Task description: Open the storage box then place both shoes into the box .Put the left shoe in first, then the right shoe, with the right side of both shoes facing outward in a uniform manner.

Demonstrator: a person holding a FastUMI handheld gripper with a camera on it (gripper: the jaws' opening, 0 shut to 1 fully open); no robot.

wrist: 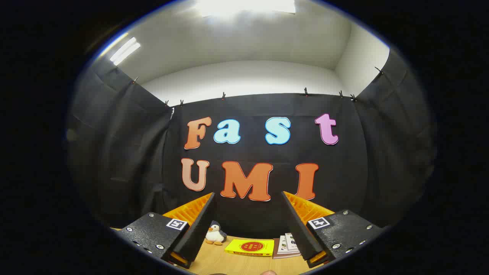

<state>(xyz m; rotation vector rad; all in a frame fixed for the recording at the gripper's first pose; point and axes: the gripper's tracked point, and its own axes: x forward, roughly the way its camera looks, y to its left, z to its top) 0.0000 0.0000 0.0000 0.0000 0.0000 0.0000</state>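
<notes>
- The hand-held gripper (248,225) has its fingers spread wide apart, gripping nothing.
- Bare wooden table (229,263) lies between them.
- Beyond: a penguin toy (214,233), yellow book (250,247) and booklets (288,244) near the table's far edge.
- Behind, the black cloth wall (114,152).

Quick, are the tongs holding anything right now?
Tongs: open, holding nothing. A toy penguin, a yellow book and some booklets lie on the table beyond them.
</notes>
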